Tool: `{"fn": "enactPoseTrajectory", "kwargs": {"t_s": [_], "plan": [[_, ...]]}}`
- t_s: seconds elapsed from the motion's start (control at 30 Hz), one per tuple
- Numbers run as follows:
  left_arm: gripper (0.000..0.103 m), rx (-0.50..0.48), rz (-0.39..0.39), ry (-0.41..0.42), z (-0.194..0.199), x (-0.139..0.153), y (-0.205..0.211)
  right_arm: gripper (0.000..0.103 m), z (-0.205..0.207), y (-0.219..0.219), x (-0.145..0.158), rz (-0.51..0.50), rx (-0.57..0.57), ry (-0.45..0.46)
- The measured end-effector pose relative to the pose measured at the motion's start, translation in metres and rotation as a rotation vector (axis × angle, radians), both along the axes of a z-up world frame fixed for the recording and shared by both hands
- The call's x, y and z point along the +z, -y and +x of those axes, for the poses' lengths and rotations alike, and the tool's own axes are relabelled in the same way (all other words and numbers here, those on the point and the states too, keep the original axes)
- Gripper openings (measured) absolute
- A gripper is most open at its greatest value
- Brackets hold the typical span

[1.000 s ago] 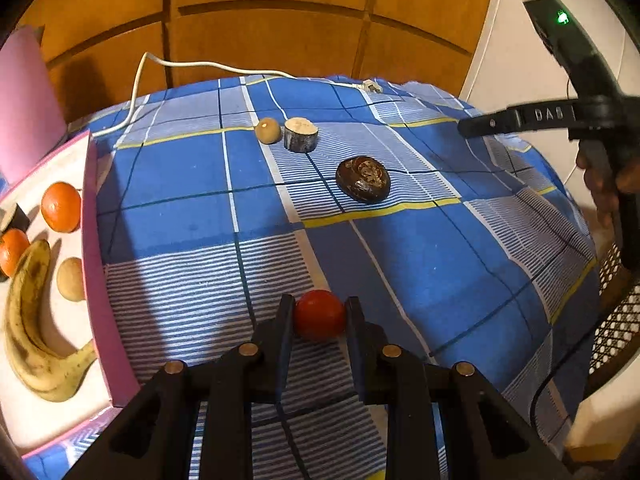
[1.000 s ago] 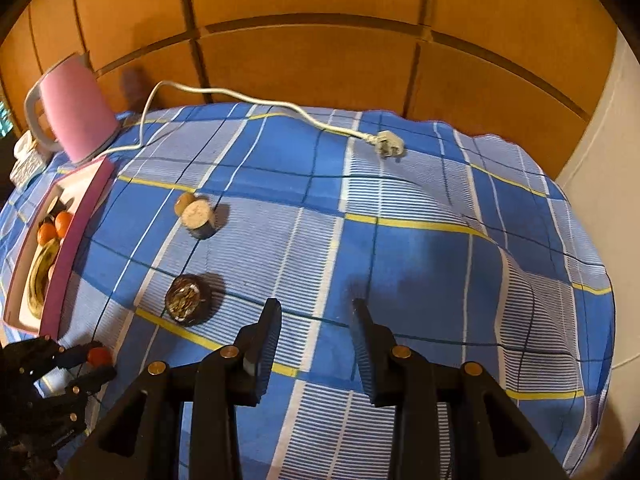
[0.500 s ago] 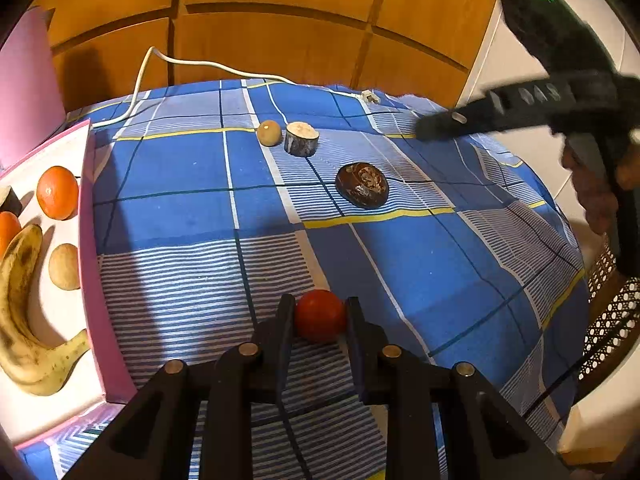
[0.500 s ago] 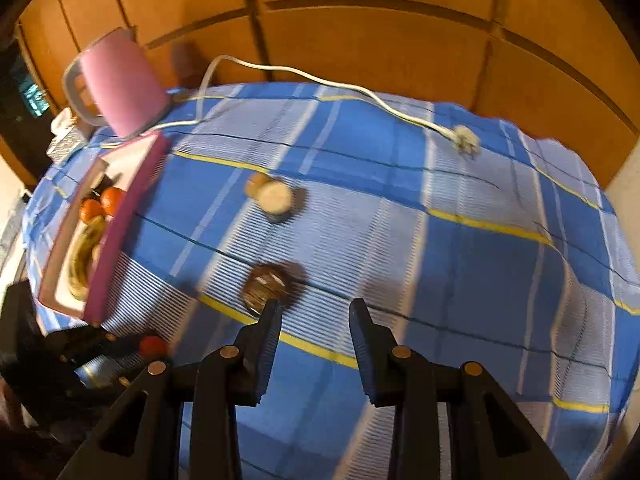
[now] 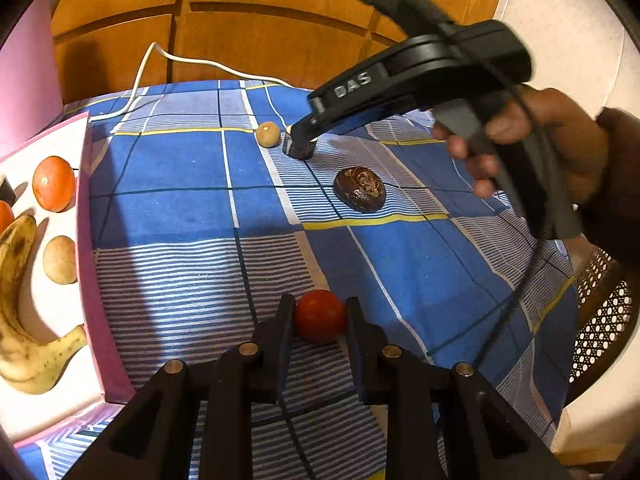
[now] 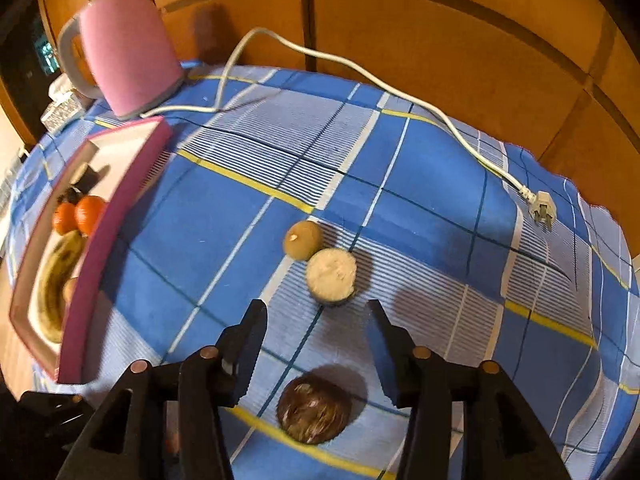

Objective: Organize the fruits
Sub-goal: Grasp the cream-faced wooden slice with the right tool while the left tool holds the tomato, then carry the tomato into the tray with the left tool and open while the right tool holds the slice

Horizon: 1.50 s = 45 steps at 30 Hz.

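Left hand-held gripper [image 5: 320,312] clamps the tomato [image 5: 320,315]; right hand-held gripper [image 6: 318,312], jaws just widening, empty, above the cut fruit [image 6: 331,275].

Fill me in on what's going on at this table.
A person is sorting fruit into a pink tray with a gripper in each hand. The left gripper is shut on a red fruit, just above the checked cloth beside the tray. The right gripper, its jaws just opened wider and nothing between them, is over a cut half fruit next to a tan fruit; a dark brown fruit lies nearer. Oranges and a banana are already in the tray.
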<state>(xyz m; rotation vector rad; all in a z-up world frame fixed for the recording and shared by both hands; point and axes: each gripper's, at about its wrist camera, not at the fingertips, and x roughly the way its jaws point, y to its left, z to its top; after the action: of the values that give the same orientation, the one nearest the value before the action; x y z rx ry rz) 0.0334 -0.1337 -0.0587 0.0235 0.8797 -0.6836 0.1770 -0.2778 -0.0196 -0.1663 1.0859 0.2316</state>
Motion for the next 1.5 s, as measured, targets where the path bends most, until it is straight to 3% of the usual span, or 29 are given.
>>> {"fn": "enactPoseTrajectory", "kwargs": {"t_s": [0.3, 0.33, 0.37, 0.73, 1.07, 1.33, 1.5], "plan": [[0.025, -0.008, -0.013, -0.002, 0.001, -0.001, -0.002, 0.049, 0.028, -0.006, -0.023, -0.021, 0.016, -0.046], [0.025, -0.008, -0.013, -0.002, 0.001, -0.001, -0.002, 0.036, 0.03, -0.007, -0.026, -0.024, 0.025, -0.052], [0.025, -0.008, -0.013, -0.001, 0.0, -0.001, -0.002, 0.031, 0.03, -0.007, -0.028, -0.051, 0.026, -0.043], [0.025, -0.005, -0.002, 0.003, 0.0, 0.0, -0.001, 0.031, -0.01, 0.03, -0.014, -0.046, 0.025, -0.022], [0.025, -0.014, 0.01, -0.006, 0.002, 0.002, 0.002, 0.032, -0.061, 0.068, -0.027, -0.173, -0.067, -0.105], [0.025, -0.027, 0.035, -0.007, 0.002, 0.009, 0.005, 0.032, -0.064, 0.084, -0.028, -0.103, -0.041, -0.09], [0.025, -0.029, 0.04, 0.009, -0.005, 0.016, 0.005, 0.031, -0.06, 0.073, -0.032, -0.134, -0.025, -0.085]]}}
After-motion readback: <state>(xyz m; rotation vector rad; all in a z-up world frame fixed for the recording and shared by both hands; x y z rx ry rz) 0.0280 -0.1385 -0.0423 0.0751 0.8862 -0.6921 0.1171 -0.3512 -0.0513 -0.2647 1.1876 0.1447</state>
